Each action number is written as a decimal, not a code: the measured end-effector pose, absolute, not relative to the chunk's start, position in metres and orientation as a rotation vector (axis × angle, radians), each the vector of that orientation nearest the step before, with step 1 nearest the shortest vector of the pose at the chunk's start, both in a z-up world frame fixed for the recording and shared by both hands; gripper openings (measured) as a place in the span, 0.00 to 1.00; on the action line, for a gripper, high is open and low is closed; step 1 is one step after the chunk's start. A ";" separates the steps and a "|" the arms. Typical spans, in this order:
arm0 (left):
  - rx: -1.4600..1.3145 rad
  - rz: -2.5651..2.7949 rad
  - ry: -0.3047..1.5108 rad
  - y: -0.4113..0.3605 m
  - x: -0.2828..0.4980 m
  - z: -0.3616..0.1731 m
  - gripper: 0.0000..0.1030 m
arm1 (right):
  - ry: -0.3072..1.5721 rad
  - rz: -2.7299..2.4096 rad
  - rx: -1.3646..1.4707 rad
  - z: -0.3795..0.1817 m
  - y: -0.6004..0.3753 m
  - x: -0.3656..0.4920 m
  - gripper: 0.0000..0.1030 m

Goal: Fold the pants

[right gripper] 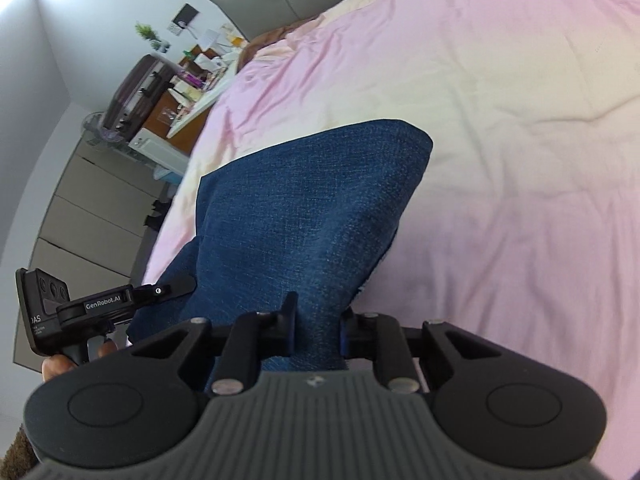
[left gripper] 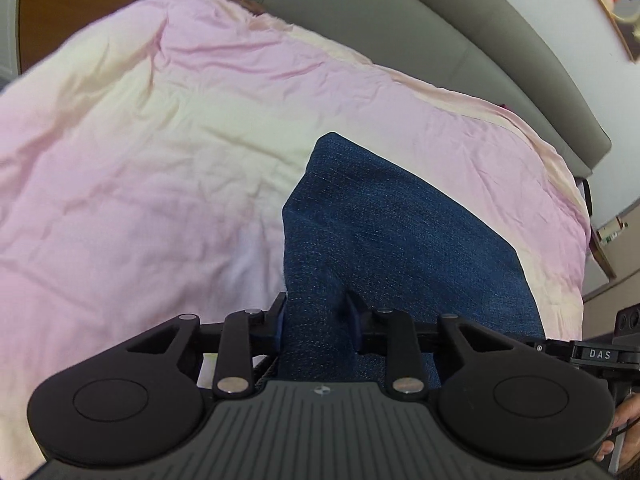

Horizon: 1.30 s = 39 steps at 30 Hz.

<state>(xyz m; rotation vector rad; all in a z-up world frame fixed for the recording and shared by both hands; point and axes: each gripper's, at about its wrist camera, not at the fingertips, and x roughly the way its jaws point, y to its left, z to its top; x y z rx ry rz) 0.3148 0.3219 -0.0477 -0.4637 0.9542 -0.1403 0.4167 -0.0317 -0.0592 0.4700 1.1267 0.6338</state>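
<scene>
Dark blue denim pants [left gripper: 384, 232] lie on a pink bedsheet [left gripper: 160, 160], stretching away from both grippers. My left gripper [left gripper: 318, 312] is shut on the near edge of the pants, with cloth bunched between its fingers. My right gripper [right gripper: 318, 316] is shut on the pants [right gripper: 304, 208] too, at their near edge. The left gripper also shows in the right wrist view [right gripper: 100, 304], held by a hand at the far left. The far end of the pants rests flat on the sheet; the part under the grippers is hidden.
A grey padded headboard [left gripper: 400, 12] runs along the far side of the bed. Beside the bed stand a suitcase [right gripper: 136, 92], a cluttered desk [right gripper: 192, 84] and grey drawers [right gripper: 92, 208]. The pink sheet [right gripper: 500, 120] spreads wide around the pants.
</scene>
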 end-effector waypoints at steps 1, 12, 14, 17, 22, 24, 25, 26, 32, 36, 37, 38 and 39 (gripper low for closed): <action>-0.444 -0.135 0.951 0.317 0.305 -0.036 0.32 | 1.121 0.644 0.473 -0.051 -0.034 0.405 0.14; -0.401 -0.138 0.944 0.288 0.214 -0.025 0.31 | 1.056 0.757 0.521 -0.035 -0.069 0.288 0.14; -0.425 -0.137 0.959 0.289 0.208 -0.046 0.31 | 1.048 0.746 0.514 -0.051 -0.077 0.279 0.14; -0.447 -0.133 0.973 0.291 0.212 -0.080 0.31 | 1.045 0.732 0.507 -0.077 -0.082 0.276 0.14; -0.487 -0.136 0.989 0.302 0.221 -0.130 0.31 | 1.071 0.709 0.499 -0.123 -0.078 0.291 0.14; -0.489 -0.141 1.001 0.303 0.226 -0.146 0.31 | 1.089 0.694 0.503 -0.141 -0.075 0.300 0.14; -0.495 -0.147 1.008 0.303 0.228 -0.155 0.31 | 1.095 0.689 0.500 -0.148 -0.075 0.303 0.14; -0.504 -0.154 1.015 0.304 0.228 -0.163 0.31 | 1.102 0.680 0.498 -0.156 -0.075 0.306 0.14; -0.503 -0.205 0.998 0.310 0.229 -0.188 0.38 | 1.168 0.630 0.533 -0.201 -0.078 0.320 0.22; -0.443 -0.175 0.986 0.301 0.227 -0.194 0.44 | 1.192 0.575 0.482 -0.214 -0.069 0.322 0.30; -0.458 -0.169 0.986 0.302 0.227 -0.195 0.46 | 1.193 0.561 0.471 -0.214 -0.065 0.322 0.30; -0.465 -0.165 0.988 0.304 0.225 -0.194 0.47 | 1.193 0.547 0.462 -0.213 -0.062 0.321 0.31; -0.462 -0.163 0.987 0.304 0.223 -0.190 0.47 | 1.191 0.538 0.453 -0.211 -0.060 0.320 0.33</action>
